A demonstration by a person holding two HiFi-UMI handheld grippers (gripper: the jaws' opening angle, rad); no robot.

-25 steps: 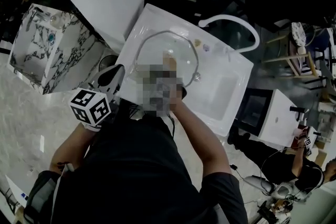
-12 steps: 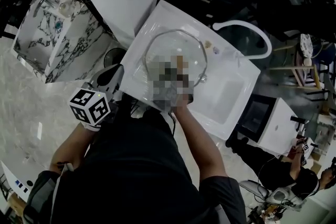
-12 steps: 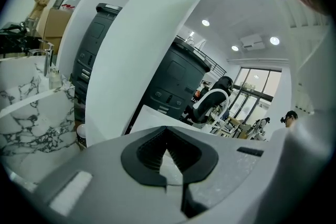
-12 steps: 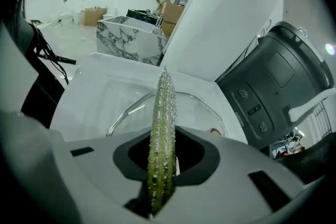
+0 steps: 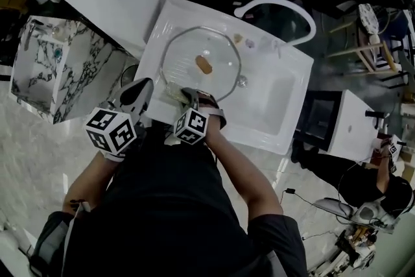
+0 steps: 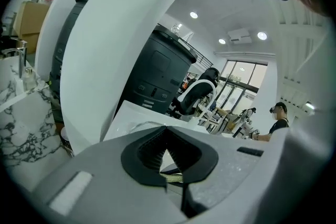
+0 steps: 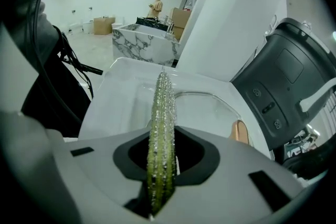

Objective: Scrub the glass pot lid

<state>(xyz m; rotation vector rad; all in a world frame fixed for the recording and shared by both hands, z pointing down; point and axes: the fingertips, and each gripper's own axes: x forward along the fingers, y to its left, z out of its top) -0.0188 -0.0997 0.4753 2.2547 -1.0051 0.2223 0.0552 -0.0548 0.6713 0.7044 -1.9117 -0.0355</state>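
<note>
- Glass pot lid (image 5: 220, 48) lies flat inside the white sink (image 5: 272, 100), in the sink's left half, with its tan knob (image 5: 203, 64) at the middle, facing up.
- My right tongs (image 5: 183, 96) are pinching a green scrub pad (image 7: 163, 107), which stands edge-on between them and sticks out past their tips toward the sink.
- These tongs sit over the sink's near rim. The pad's end reaches the near edge of the lid, but I cannot tell whether it touches the glass.
- My left tongs (image 5: 142, 89) are pressed together, with nothing that I can see in them. They hang at the sink's left rim, near the lid's metal edge but apart from it.
- 1 white faucet (image 5: 285, 6) arches over the sink's far side, well apart from both tongs.
- 1 marble-patterned counter (image 5: 52, 68) stands well to the left of the sink.
- From the right tongs' view, the knob (image 7: 239, 131) shows to the right of the pad, inside the sink.
</note>
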